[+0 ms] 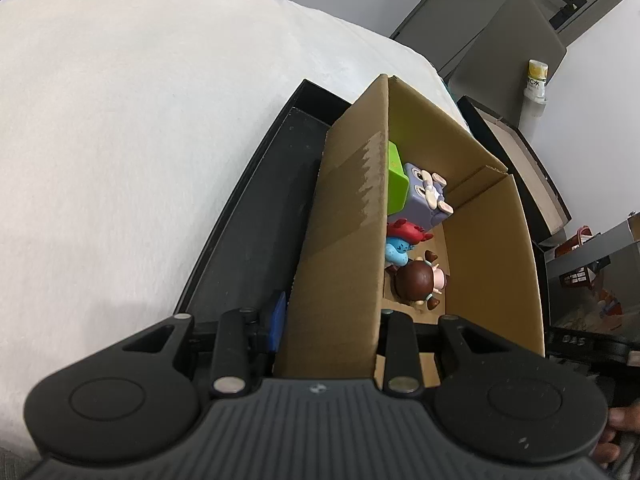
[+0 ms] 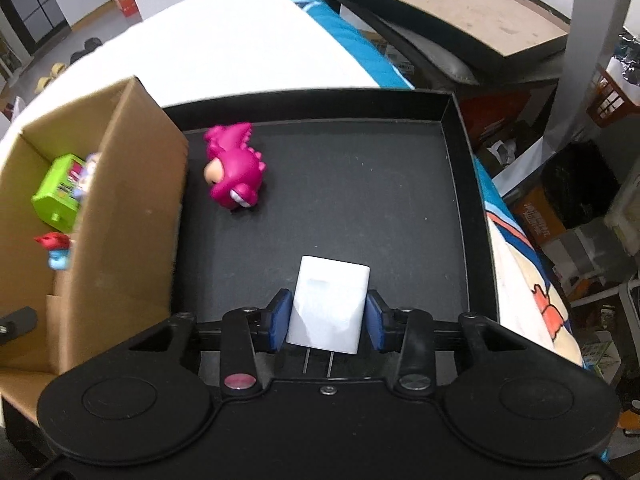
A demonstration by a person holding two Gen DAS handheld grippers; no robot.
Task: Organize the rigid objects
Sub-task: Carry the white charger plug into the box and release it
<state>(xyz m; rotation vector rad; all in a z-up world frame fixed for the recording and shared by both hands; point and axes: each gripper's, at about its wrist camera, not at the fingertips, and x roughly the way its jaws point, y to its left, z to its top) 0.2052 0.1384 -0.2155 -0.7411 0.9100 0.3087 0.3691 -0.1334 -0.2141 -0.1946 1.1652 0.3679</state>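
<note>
The left gripper (image 1: 328, 328) had its jaws clamped on the near wall of the cardboard box (image 1: 344, 216), which hid parts of the four toys inside. Right of the box, on the black tray (image 2: 452, 152), one pink dinosaur (image 2: 234, 168) stood clear, while the right gripper (image 2: 328, 322) clamped one white charger (image 2: 330, 304), its two prongs half hidden.

We note a bed (image 2: 240, 32) under a white cover. Directly on it lies a black tray (image 2: 456, 168), its far rim near the bed's blue-patterned edge; white cover (image 1: 120, 140) stretches bare beyond it.
</note>
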